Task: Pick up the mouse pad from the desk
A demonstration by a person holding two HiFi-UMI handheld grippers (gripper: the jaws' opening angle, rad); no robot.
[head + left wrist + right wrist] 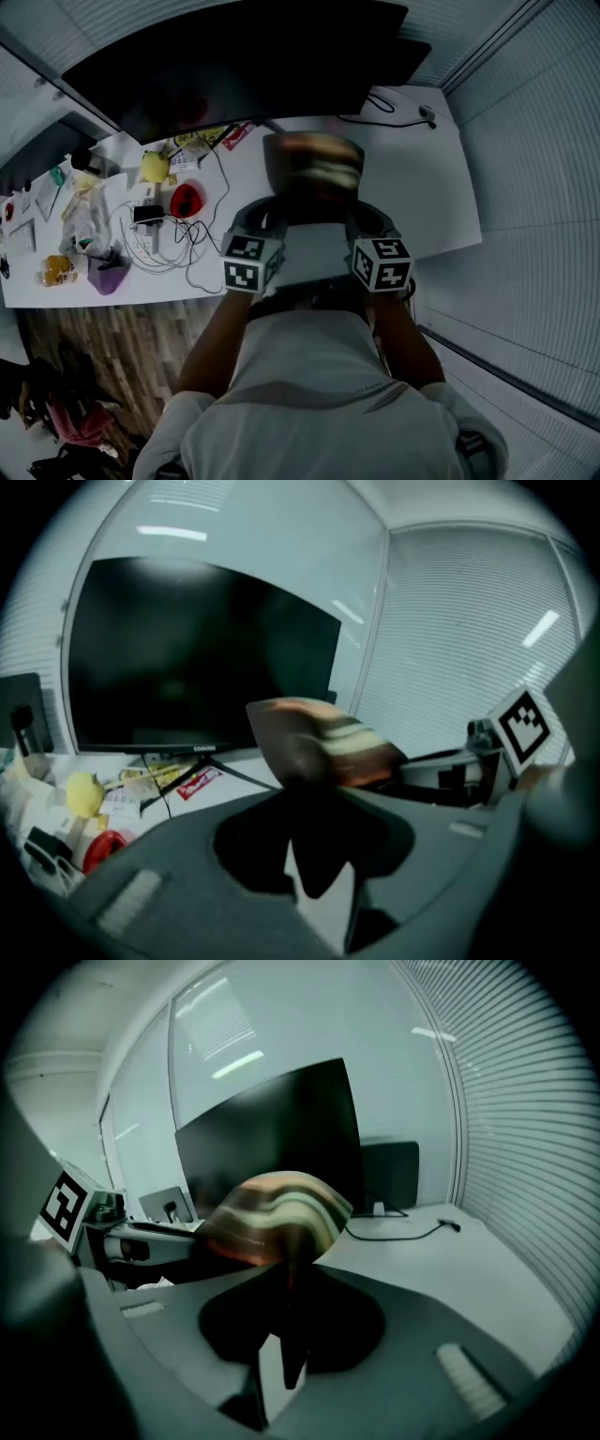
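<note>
Left hand-held gripper [314, 785] and right hand-held gripper [289, 1269] both pinch the mouse pad [314, 169] above the surface [431, 197]; only head view catches the wooden floor [112, 347].

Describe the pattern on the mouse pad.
The mouse pad has wavy brown, cream and orange stripes; clearest in the right gripper view.

A pale grey short-sleeved shirt [300, 403] is worn, crossed at the shoulders by a darker curved seam. The left gripper [314, 794] and right gripper [291, 1274] are formed of matte grey moulded shells, each cut by a dark spade-shaped opening and fitted with a ribbed patch [127, 902]. A white cube [251, 262] printed with black square markers is carried on each.
</note>
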